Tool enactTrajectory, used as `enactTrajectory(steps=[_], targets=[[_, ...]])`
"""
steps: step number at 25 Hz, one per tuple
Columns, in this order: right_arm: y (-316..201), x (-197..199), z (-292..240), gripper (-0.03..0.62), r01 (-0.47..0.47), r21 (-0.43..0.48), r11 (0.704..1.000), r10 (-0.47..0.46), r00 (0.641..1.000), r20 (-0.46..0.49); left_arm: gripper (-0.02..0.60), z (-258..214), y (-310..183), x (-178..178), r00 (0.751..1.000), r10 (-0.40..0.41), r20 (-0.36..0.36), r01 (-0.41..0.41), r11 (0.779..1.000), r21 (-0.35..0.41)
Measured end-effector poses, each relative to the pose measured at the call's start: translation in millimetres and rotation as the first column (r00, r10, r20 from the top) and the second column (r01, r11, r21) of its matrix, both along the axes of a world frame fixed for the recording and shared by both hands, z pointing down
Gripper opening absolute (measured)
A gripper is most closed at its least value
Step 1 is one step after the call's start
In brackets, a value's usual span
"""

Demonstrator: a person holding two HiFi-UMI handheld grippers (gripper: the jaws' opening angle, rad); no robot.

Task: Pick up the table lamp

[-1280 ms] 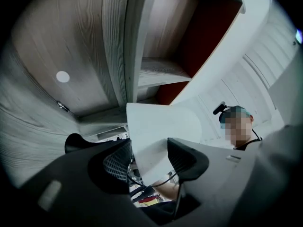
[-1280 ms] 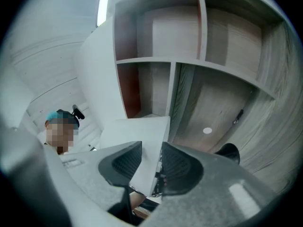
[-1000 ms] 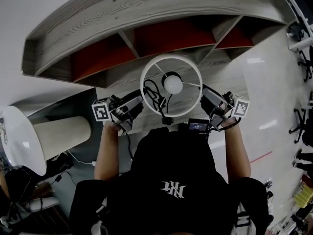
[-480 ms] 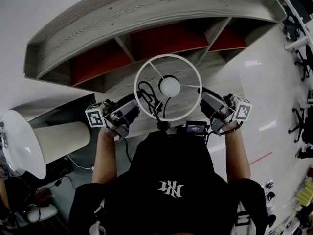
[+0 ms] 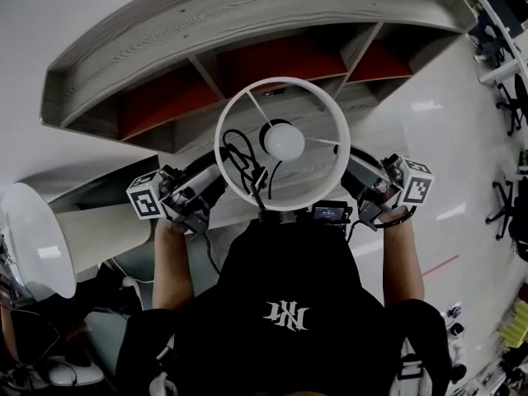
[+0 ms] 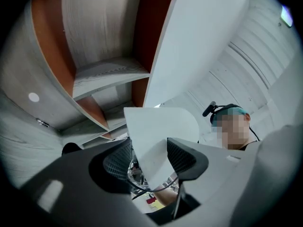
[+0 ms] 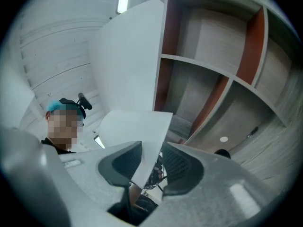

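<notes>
On opposite shade walls, clamps table lamp [image 5: 279,141] with left gripper [image 6: 150,156] and right gripper [image 7: 151,161]; likely light, thin, crushable.

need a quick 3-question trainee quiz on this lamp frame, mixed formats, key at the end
1. True or false: the left gripper and the right gripper each clamp the wall of the lamp shade, on opposite sides.
2. Inside the shade, the head view shows: A) a round white bulb; B) a candle; C) nothing.
3. Fill in: the wooden shelf unit beyond the shade has ___ back panels.
Key: 1 true; 2 A; 3 red.
</notes>
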State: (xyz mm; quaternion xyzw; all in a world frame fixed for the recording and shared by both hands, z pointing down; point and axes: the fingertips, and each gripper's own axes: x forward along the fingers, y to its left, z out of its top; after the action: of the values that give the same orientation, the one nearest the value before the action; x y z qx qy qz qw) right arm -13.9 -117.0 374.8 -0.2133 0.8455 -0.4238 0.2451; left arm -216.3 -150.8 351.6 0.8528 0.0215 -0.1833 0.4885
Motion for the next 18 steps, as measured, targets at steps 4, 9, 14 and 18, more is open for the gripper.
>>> enactTrajectory(steps=[4, 9, 14, 18], targets=[[-0.2, 0.4, -4.4, 0.133, 0.001, 0.007, 1.0, -0.001, 1.0, 0.005, 0.224, -2.2, -0.7, 0.4, 1.0, 0.0, 0.015, 0.001, 1.0, -0.002], [-0.3, 0.2, -5.5, 0.133, -0.001, 0.014, 1.0, 0.001, 1.0, -0.02, 0.225, -1.1, -0.6, 0.5, 1.0, -0.001, 0.021, 0.001, 1.0, -0.008], [0.1, 1.4, -5.7, 0.13, -0.009, 0.022, 1.0, 0.01, 1.0, -0.017, 0.225, -1.0, 0.6, 1.1, 1.0, 0.005, 0.018, -0.005, 1.0, -0.005], [0.8, 2.2, -6.7, 0.13, -0.01, 0.023, 1.0, 0.01, 1.0, -0.009, 0.224, -1.2, 1.9, 1.9, 1.0, 0.008, 0.015, -0.008, 1.0, -0.008]])
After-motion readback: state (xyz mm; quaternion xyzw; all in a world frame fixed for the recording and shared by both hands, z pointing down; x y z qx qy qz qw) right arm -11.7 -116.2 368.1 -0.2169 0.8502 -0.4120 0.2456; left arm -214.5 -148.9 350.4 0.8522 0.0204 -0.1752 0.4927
